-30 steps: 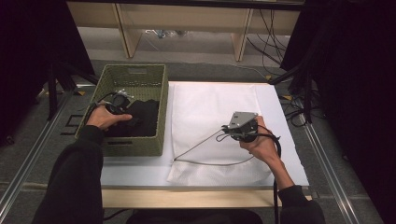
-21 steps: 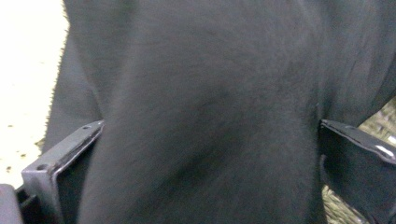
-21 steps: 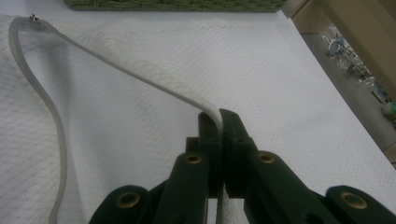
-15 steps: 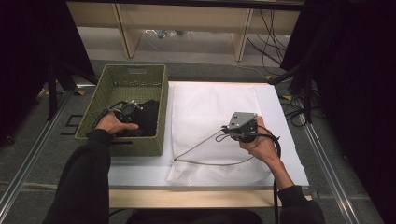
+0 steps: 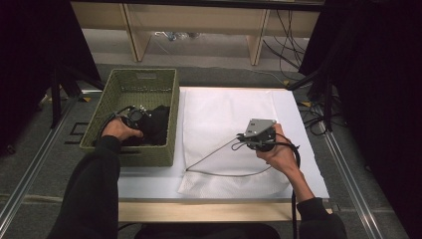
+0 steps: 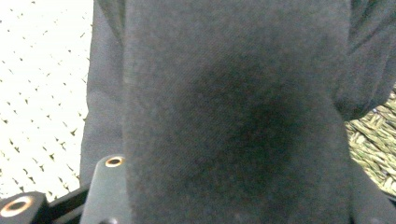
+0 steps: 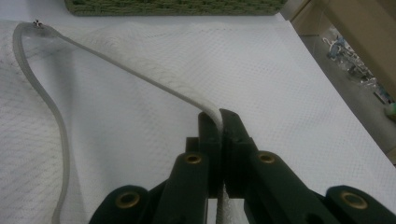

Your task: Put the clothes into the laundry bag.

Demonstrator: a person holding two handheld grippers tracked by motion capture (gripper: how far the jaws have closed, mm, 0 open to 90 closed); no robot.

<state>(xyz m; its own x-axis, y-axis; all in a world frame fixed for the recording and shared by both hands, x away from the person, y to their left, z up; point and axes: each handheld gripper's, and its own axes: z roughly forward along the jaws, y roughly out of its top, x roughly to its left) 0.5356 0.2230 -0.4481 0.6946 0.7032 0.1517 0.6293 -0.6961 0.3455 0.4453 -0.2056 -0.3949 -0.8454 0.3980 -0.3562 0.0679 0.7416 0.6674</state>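
Observation:
A black garment [image 5: 160,123] lies in the green woven basket [image 5: 144,79] at the table's left. My left gripper [image 5: 142,117] is pressed down into it. In the left gripper view the dark cloth [image 6: 233,116] is bunched between the jaws of the left gripper [image 6: 238,200], which have just been closing on it. A white mesh bag [image 5: 229,114] is spread flat on the table. My right gripper [image 5: 247,137] holds the bag's grey rim band [image 7: 116,70] a little above the cloth. In the right gripper view the right gripper [image 7: 219,119] is shut on that band.
The basket's wall stands close to the bag's left edge. White tabletop [image 5: 149,179] shows in front of the basket. Cables [image 5: 318,114] trail beyond the table's right side, and wooden shelf legs [image 5: 132,30] stand at the back.
My left hand has sunk lower into the basket and onto the black garment. The right hand and the bag's rim have stayed put.

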